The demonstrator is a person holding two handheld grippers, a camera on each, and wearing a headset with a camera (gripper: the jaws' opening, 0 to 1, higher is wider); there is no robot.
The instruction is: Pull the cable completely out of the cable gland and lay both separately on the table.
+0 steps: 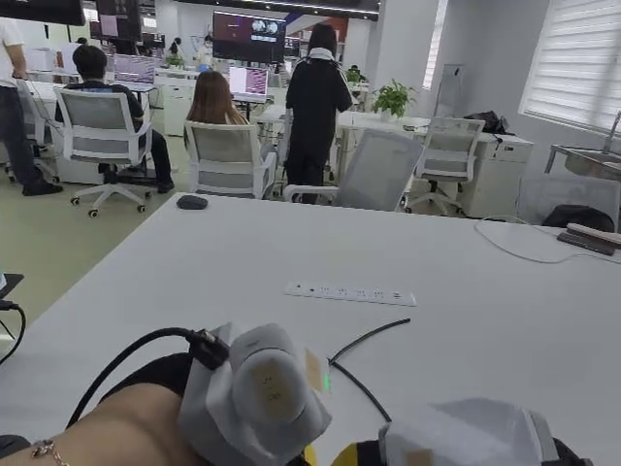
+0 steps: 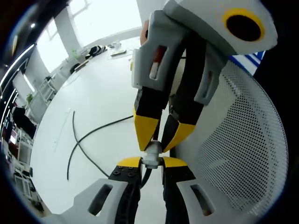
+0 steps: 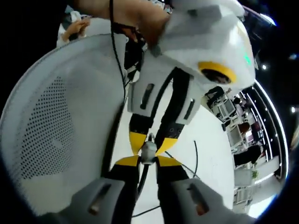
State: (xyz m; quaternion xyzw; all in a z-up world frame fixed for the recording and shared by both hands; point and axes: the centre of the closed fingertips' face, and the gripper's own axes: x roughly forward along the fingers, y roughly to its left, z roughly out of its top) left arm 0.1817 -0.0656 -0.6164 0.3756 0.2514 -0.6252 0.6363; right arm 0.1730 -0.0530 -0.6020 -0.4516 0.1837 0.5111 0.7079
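The white bench [image 1: 291,243] spreads below the cable gland [image 2: 152,154], with a white mesh chair back [image 2: 243,140] just beside the gland. The left tool [image 2: 152,162] and right tool [image 3: 148,161] meet nose to nose, each clamped on the gland. The black cable [image 2: 77,143] still sits in the gland and trails away across the bench.
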